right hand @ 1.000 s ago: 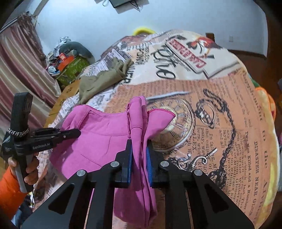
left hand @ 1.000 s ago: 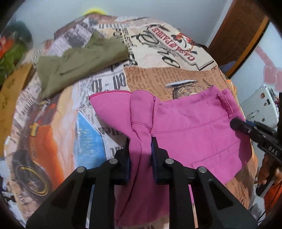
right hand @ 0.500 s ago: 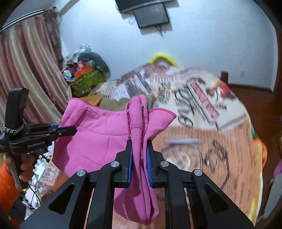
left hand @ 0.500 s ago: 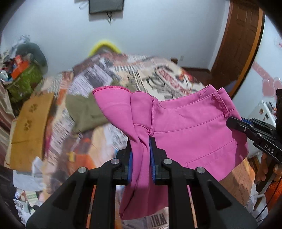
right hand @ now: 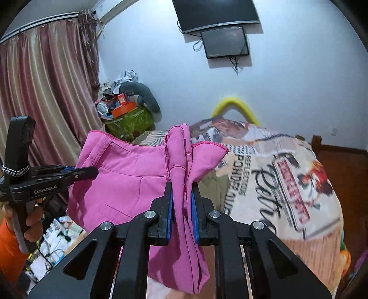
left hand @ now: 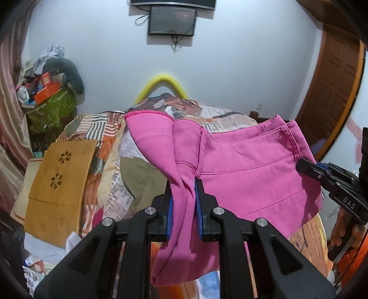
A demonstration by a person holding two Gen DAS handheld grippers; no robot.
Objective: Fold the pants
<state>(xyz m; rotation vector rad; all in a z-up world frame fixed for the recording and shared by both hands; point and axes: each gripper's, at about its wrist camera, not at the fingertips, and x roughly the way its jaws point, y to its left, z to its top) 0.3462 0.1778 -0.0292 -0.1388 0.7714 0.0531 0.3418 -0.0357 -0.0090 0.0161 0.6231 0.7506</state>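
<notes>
The pink pants (left hand: 253,174) hang in the air above the bed, held by both grippers. My left gripper (left hand: 183,184) is shut on a bunched edge of the pants. My right gripper (right hand: 181,186) is shut on another bunched edge of the same pink pants (right hand: 124,181). Each gripper shows in the other's view: the right one (left hand: 306,166) at the pants' right edge, the left one (right hand: 89,171) at their left edge. Fabric droops below both sets of jaws.
The bed (right hand: 287,184) with a newspaper-print cover lies below. An olive garment (left hand: 142,177) lies on it. A wooden board (left hand: 59,184) leans at the left. A cluttered green bin (right hand: 128,119), curtains (right hand: 46,92), a wall screen (left hand: 172,20) and a door (left hand: 333,87) surround the bed.
Both grippers have lifted the pink pants off the bed and tilted up; the views now show the wall and screen instead of the bed top.
</notes>
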